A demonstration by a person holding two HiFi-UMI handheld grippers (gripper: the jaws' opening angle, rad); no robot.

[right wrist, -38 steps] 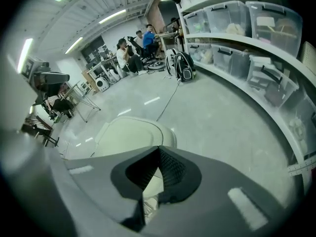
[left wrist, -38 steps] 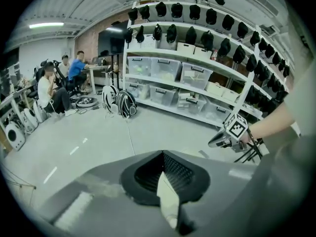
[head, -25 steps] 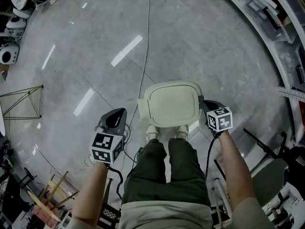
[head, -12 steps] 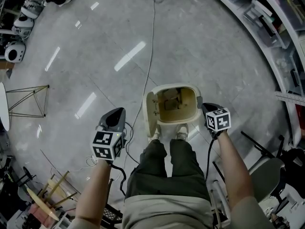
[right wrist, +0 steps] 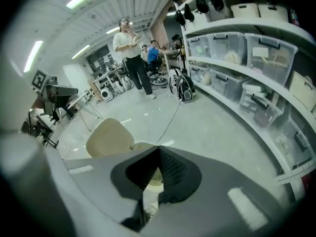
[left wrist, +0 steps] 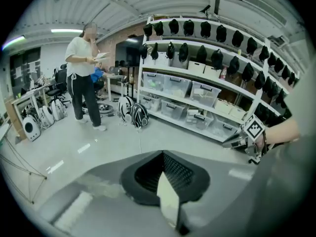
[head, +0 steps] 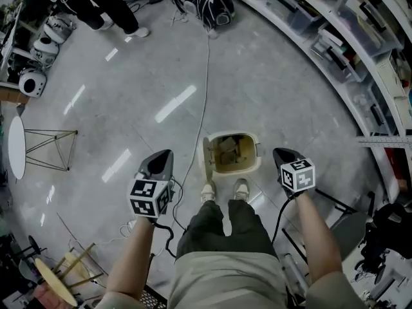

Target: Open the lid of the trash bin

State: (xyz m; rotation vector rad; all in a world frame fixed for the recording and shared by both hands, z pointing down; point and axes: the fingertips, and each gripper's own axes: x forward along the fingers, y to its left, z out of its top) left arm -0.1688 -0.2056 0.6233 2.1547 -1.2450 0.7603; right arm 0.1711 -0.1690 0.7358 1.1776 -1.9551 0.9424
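Now my shoes (head: pixel 207 190) stand just behind the trash bin (head: pixel 259 153), with my left gripper (head: pixel 162 157) and right gripper (head: pixel 282 154) held out to either side of it, each with its jaws pressed together on nothing. The right one sat against the bin's right side a second ago and is now clear of it, and the lid (head: pixel 207 157), flat over the bin then, stands up along its left edge, showing scraps inside. Beyond, a cable (head: pixel 206 76) crosses the grey floor towards the shelves (head: pixel 335 37), and a standing person (head: pixel 96 2) has come into view far left.
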